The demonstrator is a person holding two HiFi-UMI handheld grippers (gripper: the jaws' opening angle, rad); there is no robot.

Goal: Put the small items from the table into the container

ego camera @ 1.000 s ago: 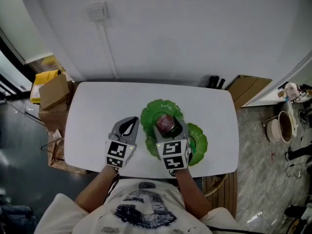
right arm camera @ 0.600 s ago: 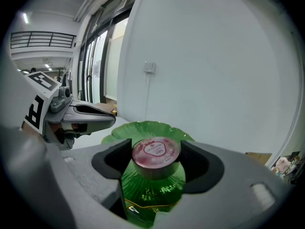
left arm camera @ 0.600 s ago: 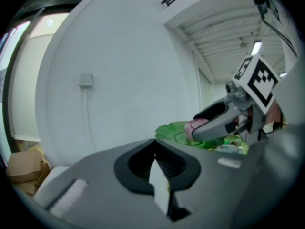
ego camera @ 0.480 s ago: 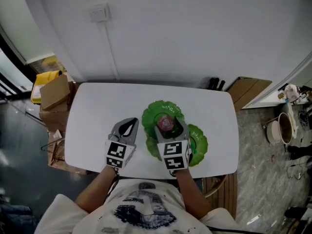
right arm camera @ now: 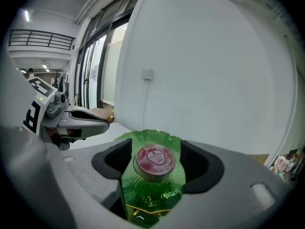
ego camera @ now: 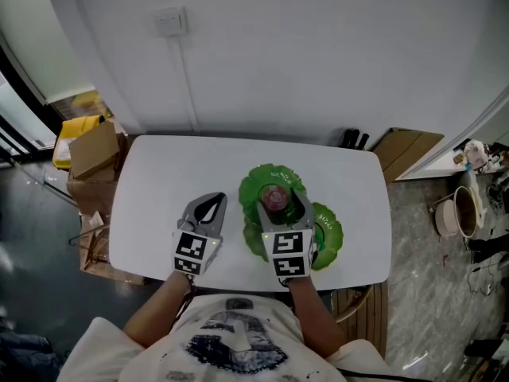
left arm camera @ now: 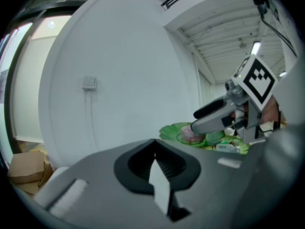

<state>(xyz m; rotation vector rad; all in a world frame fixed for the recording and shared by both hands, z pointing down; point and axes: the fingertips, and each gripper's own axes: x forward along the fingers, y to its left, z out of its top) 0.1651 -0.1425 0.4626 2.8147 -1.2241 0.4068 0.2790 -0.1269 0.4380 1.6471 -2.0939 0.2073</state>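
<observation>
The right tongs reach over the large green leaf-shaped dish, which lies a little right of the middle of the surface. Their jaws stand wide apart with the small round cup between them. A sliver of green shows at each side of it, so the pads do not press. The cup sits upright at the dish's centre, pink strawberry-printed lid facing up and axis vertical; being round, it has no long axis across the surface. A smaller green dish lies just beside, toward the near edge. The left tongs, jaws together and empty, point toward the far edge, just left of the large dish.
</observation>
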